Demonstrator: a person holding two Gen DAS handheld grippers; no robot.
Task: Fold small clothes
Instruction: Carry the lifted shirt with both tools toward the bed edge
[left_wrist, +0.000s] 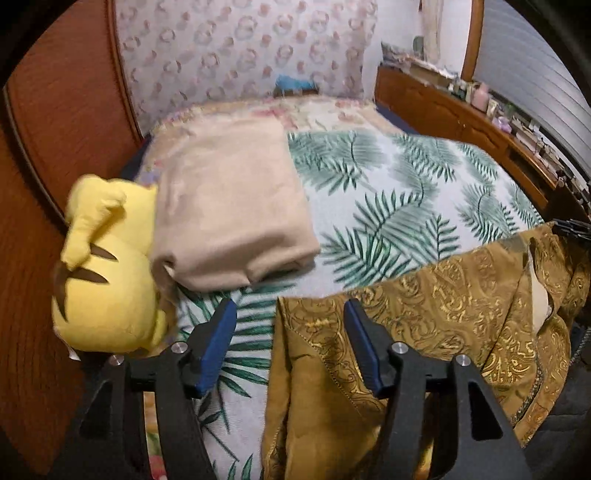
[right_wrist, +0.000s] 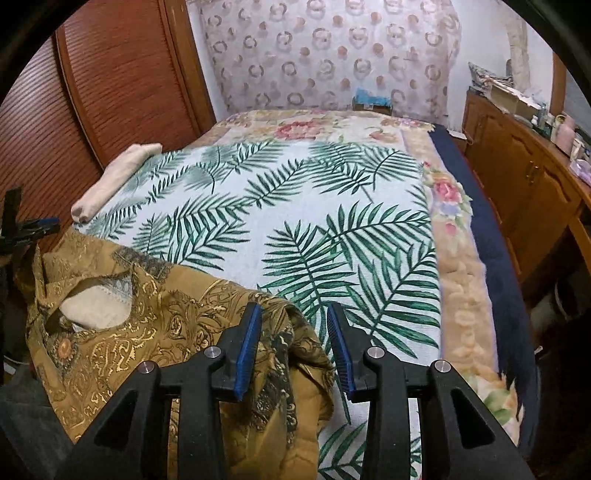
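Work surface: bed (right_wrist: 458, 310) covered by a white spread printed with green palm fronds (right_wrist: 295, 206); a floral-bordered beige blanket shows at its far and right edges.
Task garment: mustard-gold brocade garment with a paisley pattern (left_wrist: 443, 314) (right_wrist: 155, 325); it lies at the near edge of the bed, unfolded and rumpled, with a pale lining visible at the neck opening.
Left tongs (left_wrist: 290, 345): black frame with blue pads, spread apart; the garment's left edge lies between and under the pads. The left pad is over the palm spread, the right pad is over gold cloth. No pinch is visible.
Right tongs (right_wrist: 293, 350): black frame with blue pads, spread apart; the garment's right edge bunches between the pads. The pads do not press on it.
Cross view: the left tongs' tip appears at the far left of the right wrist view, beside the garment's left end; part of the other tool appears at the right edge of the left wrist view.
Folded item: beige fleece cloth, folded into a flat rectangle (left_wrist: 229, 206) (right_wrist: 114, 177); it lies on the left side of the bed, well apart from the garment.
Soft toy: yellow plush figure with brown stripes (left_wrist: 107, 266); it sits at the bed's left edge, touching the folded cloth.
Left boundary: reddish wooden slatted doors (right_wrist: 92, 103).
Right boundary: wooden cabinet (right_wrist: 524, 177) with small items on top.
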